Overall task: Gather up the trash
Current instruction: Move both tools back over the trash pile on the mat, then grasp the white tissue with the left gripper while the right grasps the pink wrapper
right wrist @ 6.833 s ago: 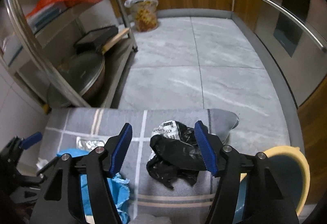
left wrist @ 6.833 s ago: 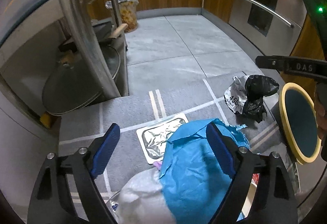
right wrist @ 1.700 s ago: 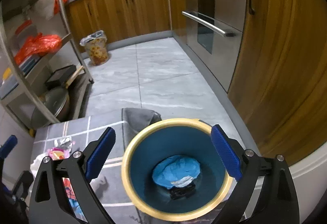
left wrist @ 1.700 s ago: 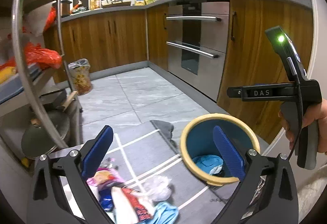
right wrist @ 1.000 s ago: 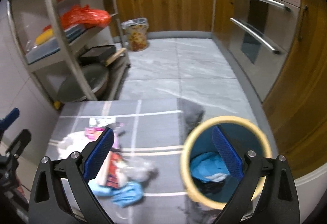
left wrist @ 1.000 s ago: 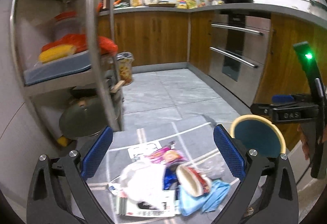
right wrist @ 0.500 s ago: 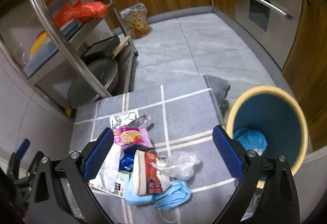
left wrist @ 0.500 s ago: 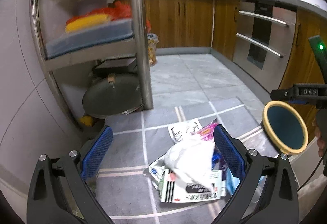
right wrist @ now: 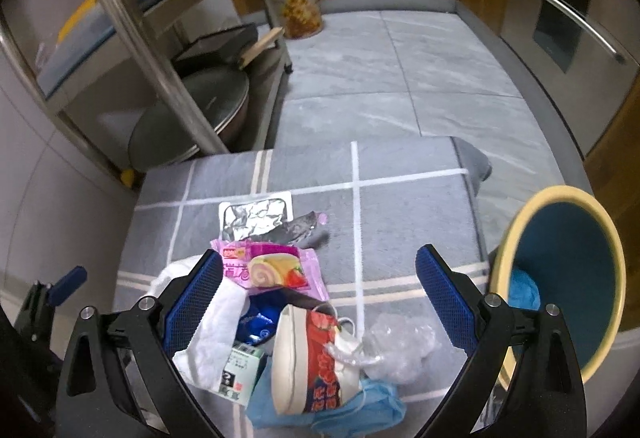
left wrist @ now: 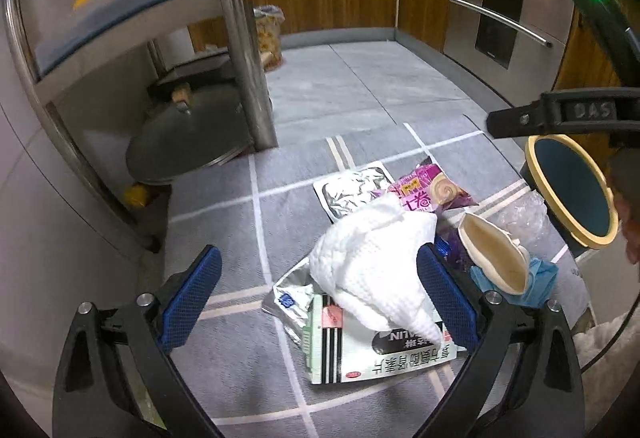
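Both grippers hang spread over the trash on the mat. Left gripper (left wrist: 318, 292) is closing around the tissue (left wrist: 376, 270), not yet touching; it should pinch the bulk. Right gripper (right wrist: 318, 292) holds nothing; bin (right wrist: 560, 278) stands beside.

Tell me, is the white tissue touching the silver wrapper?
Touching. In the left wrist view the white tissue lies over the near edge of the silver wrapper, with no gap between them.
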A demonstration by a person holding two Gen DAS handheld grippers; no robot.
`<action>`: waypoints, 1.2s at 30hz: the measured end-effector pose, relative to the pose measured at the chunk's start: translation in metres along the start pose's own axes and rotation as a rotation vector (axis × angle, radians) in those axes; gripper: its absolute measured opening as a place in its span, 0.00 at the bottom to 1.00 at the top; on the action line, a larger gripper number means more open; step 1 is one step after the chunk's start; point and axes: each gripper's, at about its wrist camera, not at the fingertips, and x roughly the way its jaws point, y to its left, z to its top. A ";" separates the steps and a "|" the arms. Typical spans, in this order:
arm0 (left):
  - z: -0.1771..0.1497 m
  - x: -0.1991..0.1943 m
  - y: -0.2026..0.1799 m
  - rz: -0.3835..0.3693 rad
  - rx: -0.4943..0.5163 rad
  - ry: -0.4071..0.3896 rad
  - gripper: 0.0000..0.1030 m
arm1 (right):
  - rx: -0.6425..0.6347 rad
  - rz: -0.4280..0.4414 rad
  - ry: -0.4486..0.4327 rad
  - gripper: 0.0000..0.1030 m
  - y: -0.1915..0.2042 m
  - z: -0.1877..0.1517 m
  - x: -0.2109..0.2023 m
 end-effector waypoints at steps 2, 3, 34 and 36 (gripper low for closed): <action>0.001 0.006 -0.001 -0.024 0.003 0.021 0.80 | -0.018 -0.002 0.016 0.94 0.004 0.002 0.010; 0.001 0.010 -0.002 -0.038 0.006 0.033 0.76 | -0.022 0.003 0.024 0.94 0.005 0.004 0.014; -0.004 0.044 -0.002 -0.093 0.047 0.179 0.07 | -0.100 0.156 0.221 0.14 0.041 0.003 0.077; -0.003 0.041 -0.004 -0.091 0.059 0.165 0.06 | -0.109 0.158 0.209 0.11 0.043 0.004 0.073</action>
